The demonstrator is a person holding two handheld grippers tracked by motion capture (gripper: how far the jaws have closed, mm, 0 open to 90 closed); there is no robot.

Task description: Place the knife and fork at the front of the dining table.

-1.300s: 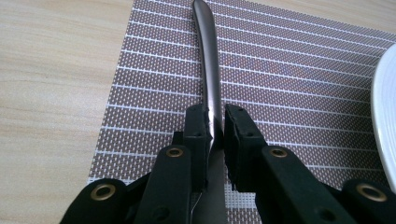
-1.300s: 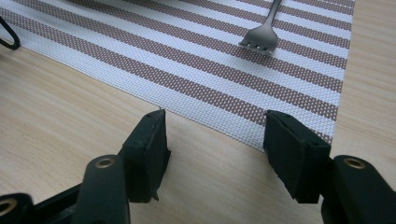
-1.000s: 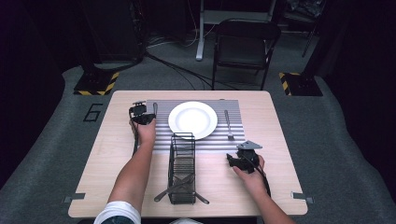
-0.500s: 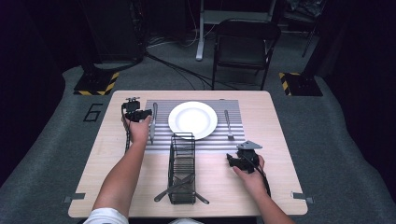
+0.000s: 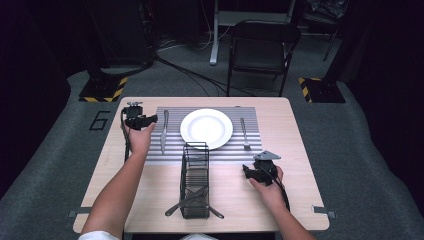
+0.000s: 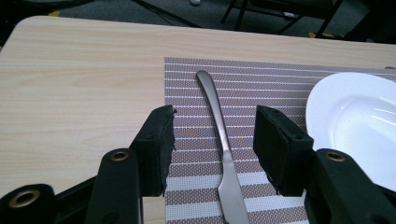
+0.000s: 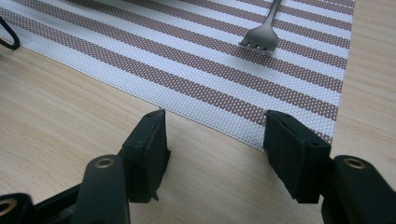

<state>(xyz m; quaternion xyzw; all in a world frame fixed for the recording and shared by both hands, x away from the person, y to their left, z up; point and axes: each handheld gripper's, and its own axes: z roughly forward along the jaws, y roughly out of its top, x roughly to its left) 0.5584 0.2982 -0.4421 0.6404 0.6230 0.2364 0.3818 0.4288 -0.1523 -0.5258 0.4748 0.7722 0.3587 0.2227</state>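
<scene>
Left gripper (image 5: 150,120) has lifted off the knife (image 5: 163,132), jaws just opened, empty; right gripper (image 5: 248,171) unmoved, jaws apart.

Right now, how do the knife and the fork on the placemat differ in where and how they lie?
The knife lies left of the plate; the fork lies right of it. The knife sits below the open left gripper, between its jaws in that view but untouched; the fork lies ahead of the open right gripper, tines toward it. Both rest flat on the striped placemat, lengthwise beside the plate.
</scene>
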